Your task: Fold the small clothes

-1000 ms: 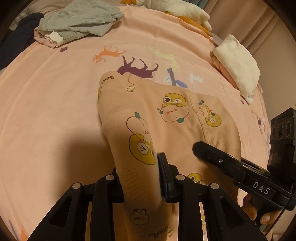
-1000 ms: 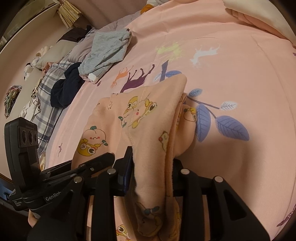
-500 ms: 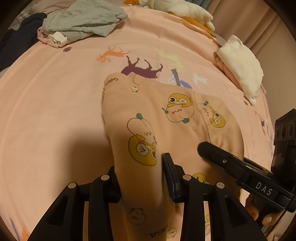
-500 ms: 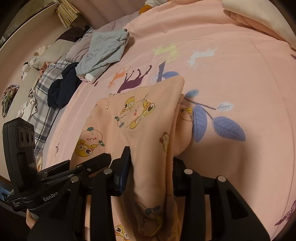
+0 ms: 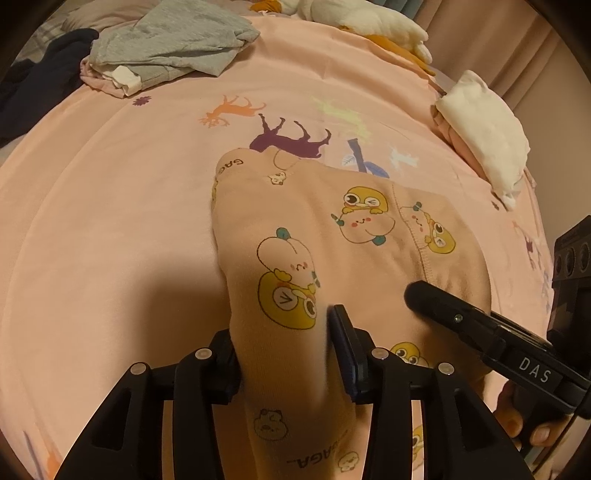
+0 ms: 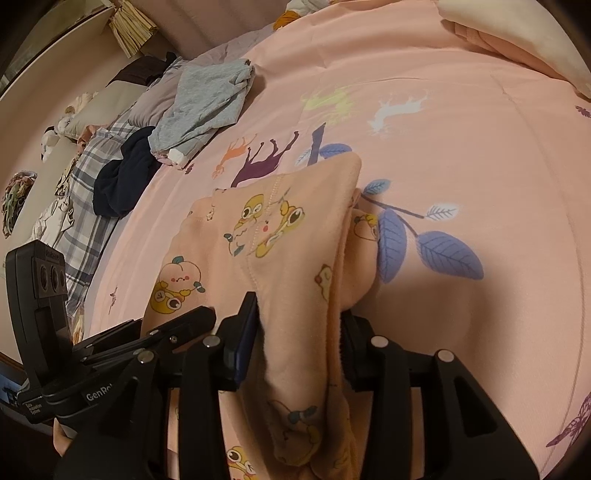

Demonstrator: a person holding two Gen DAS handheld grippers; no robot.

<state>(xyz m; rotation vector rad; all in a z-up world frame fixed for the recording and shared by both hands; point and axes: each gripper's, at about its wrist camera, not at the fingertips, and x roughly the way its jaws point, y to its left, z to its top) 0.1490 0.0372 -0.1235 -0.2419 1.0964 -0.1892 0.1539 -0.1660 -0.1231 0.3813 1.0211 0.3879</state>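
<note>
A small peach garment (image 5: 332,236) printed with yellow cartoon figures lies partly folded on the pink bedspread (image 5: 110,206); it also shows in the right wrist view (image 6: 273,236). My left gripper (image 5: 284,354) is shut on the garment's near left edge, cloth bunched between its fingers. My right gripper (image 6: 299,332) is shut on the near right edge, with folded layers hanging below it. Both near edges are lifted off the bed. Each gripper shows in the other's view: the right one (image 5: 480,325), the left one (image 6: 147,343).
A grey garment pile (image 5: 170,48) and dark clothes (image 5: 33,88) lie at the far left. A folded white and pink stack (image 5: 484,129) sits at the far right. A plush toy (image 5: 369,18) lies at the back. Plaid bedding (image 6: 81,184) lies left.
Both grippers have moved slightly forward over the bed with the garment's near edge still clamped. The far fold has shifted a little away. The grip is unchanged.
</note>
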